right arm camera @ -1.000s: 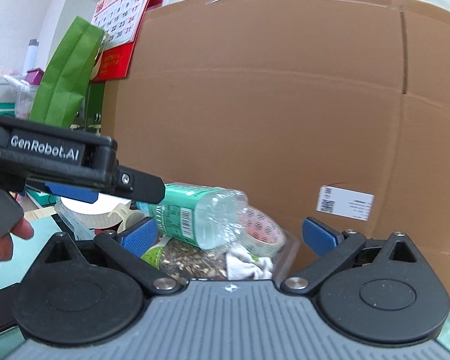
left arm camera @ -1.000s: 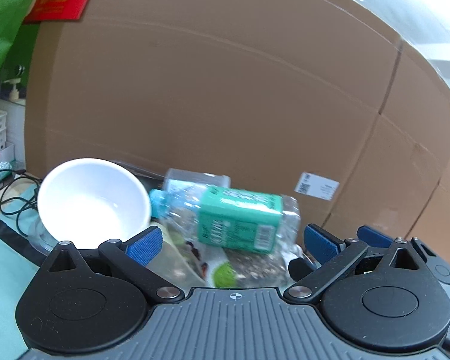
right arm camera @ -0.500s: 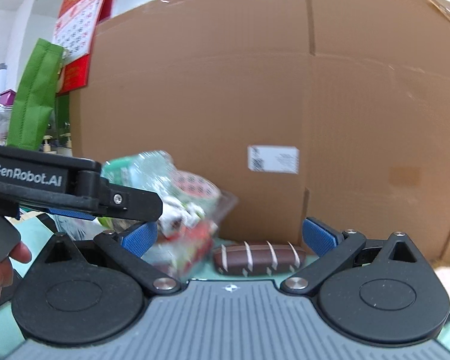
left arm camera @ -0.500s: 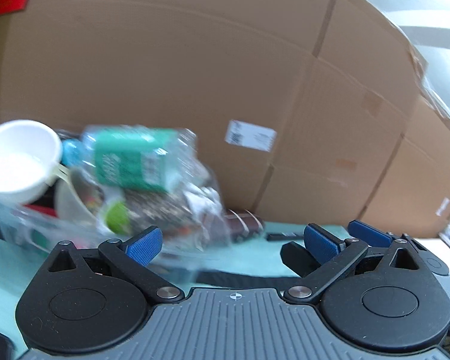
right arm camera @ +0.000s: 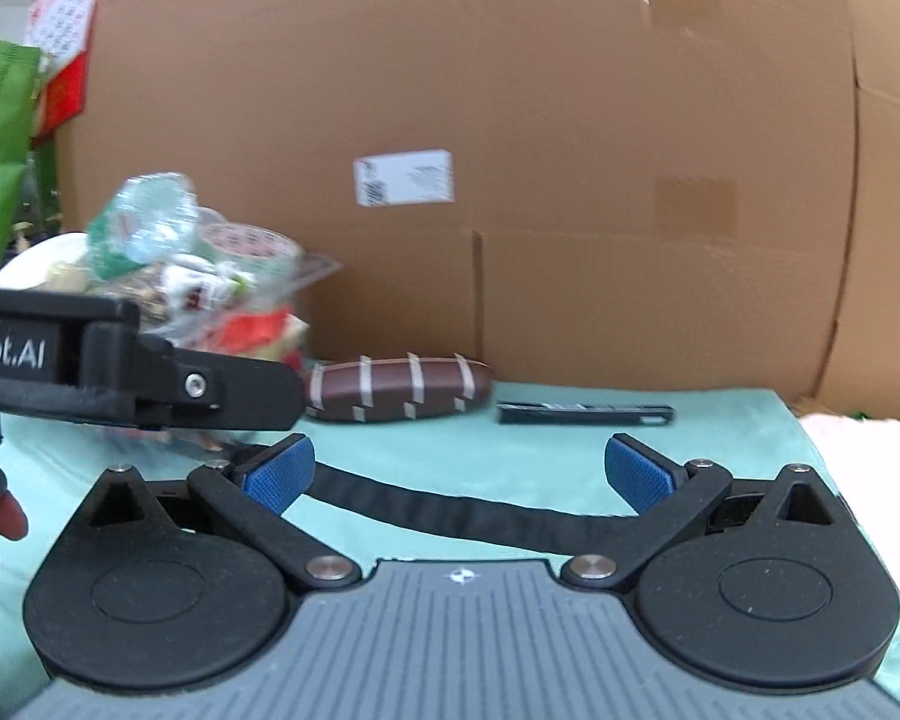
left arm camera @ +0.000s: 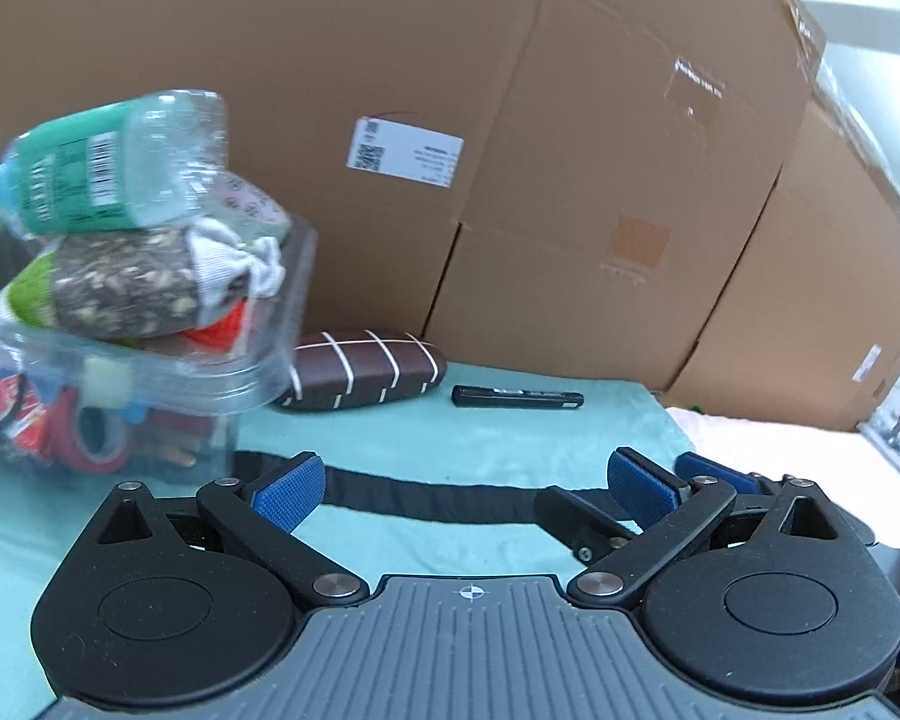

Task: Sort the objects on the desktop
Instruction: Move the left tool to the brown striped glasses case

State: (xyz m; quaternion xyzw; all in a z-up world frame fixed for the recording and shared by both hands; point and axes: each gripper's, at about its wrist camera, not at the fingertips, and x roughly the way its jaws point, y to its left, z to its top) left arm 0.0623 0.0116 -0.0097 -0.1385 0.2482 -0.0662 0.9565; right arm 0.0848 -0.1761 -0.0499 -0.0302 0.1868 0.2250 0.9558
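A clear plastic bin (left arm camera: 168,372) on the left is heaped with items: a green-labelled bottle (left arm camera: 108,174), a speckled pouch (left arm camera: 120,288) and tape rolls. It also shows in the right wrist view (right arm camera: 222,312). A brown glasses case with white stripes (left arm camera: 360,378) (right arm camera: 396,390) lies on the green mat beside the bin. A black marker (left arm camera: 516,399) (right arm camera: 582,414) lies to its right. My left gripper (left arm camera: 468,489) is open and empty, short of the case. My right gripper (right arm camera: 456,471) is open and empty too.
Large cardboard boxes (left arm camera: 510,150) form a wall behind the mat. A black strap (left arm camera: 426,492) crosses the green mat (left arm camera: 510,438) in front of both grippers. The left gripper's body (right arm camera: 120,372) juts in from the left of the right wrist view. A pink cloth (left arm camera: 768,444) lies at right.
Both grippers have swung right and pulled back from the bin. The glasses case, marker and black strap have come into view. Both stay open.
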